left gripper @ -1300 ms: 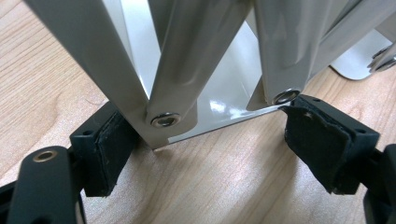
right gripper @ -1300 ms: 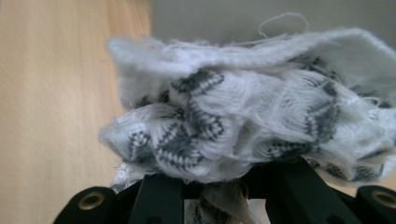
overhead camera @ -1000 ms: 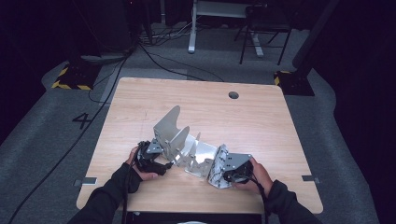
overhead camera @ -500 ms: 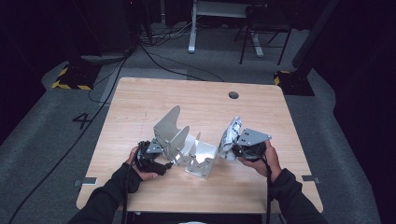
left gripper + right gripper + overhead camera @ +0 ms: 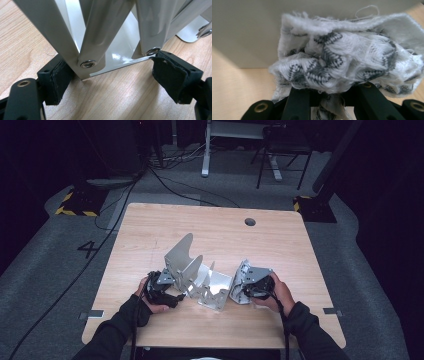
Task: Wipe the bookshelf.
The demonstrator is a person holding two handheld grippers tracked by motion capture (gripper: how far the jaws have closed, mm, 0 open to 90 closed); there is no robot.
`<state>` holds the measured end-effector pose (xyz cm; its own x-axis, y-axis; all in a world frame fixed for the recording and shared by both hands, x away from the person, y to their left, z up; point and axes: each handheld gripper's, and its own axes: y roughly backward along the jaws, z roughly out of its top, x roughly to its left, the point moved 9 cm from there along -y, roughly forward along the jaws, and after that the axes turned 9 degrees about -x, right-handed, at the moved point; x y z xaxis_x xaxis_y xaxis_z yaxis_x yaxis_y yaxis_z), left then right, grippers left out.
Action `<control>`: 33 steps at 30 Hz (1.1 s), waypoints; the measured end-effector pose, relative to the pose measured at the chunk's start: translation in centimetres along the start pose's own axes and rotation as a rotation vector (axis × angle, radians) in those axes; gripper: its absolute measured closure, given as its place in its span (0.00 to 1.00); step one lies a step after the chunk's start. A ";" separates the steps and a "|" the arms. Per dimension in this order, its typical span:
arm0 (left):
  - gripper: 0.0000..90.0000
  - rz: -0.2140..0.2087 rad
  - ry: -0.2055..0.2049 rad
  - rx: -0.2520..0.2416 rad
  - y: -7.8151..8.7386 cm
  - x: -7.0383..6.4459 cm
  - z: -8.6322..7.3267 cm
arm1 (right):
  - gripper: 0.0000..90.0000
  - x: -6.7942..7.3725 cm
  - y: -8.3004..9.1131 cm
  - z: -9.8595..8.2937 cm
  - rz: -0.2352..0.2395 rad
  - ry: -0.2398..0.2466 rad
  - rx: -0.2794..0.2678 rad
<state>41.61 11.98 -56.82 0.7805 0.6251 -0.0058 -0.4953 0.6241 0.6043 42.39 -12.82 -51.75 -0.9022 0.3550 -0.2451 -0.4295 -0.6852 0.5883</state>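
cloth (image 5: 344,67) and bracket (image 5: 197,275) on the counter (image 5: 150,227)
right hand-held gripper (image 5: 329,100) pinches the bunched cloth, which hides its tips; left hand-held gripper (image 5: 110,75) spread around the bracket's foot, top cut off.

My counter (image 5: 150,225) is pale wood with a round hole (image 5: 250,222) near its far edge; grey carpet (image 5: 45,270) surrounds it; black cables (image 5: 180,195) trail across; a chair (image 5: 280,155) stands beyond in the dark.

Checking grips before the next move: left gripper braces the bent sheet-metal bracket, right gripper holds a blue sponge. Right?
Not quite. The right gripper holds a bunched white cloth with grey zigzag pattern, as the right gripper view shows. The left gripper does straddle the bent sheet-metal bracket.
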 end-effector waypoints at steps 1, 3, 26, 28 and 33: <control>0.20 0.000 0.000 0.000 0.0 0.0 0.0 | 0.82 0.6 0.4 0.4 0.019 0.014 -0.016; 0.20 0.000 0.000 0.000 0.0 0.0 0.0 | 0.82 1.7 1.2 1.4 0.046 0.044 -0.043; 0.20 0.000 0.001 0.000 0.0 0.0 0.0 | 0.82 -2.7 4.2 5.2 -0.178 0.004 -0.198; 0.20 0.001 0.001 0.000 0.0 0.0 0.0 | 0.82 -3.1 3.5 4.4 -0.179 -0.006 -0.176; 0.20 0.000 0.001 0.000 0.0 0.0 0.0 | 0.82 -2.7 1.5 2.2 -0.133 0.002 -0.074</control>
<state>41.61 11.98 -56.82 0.7800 0.6257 -0.0066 -0.4955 0.6240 0.6042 44.31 -13.41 -48.54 -0.8373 0.4443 -0.3185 -0.5467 -0.6772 0.4925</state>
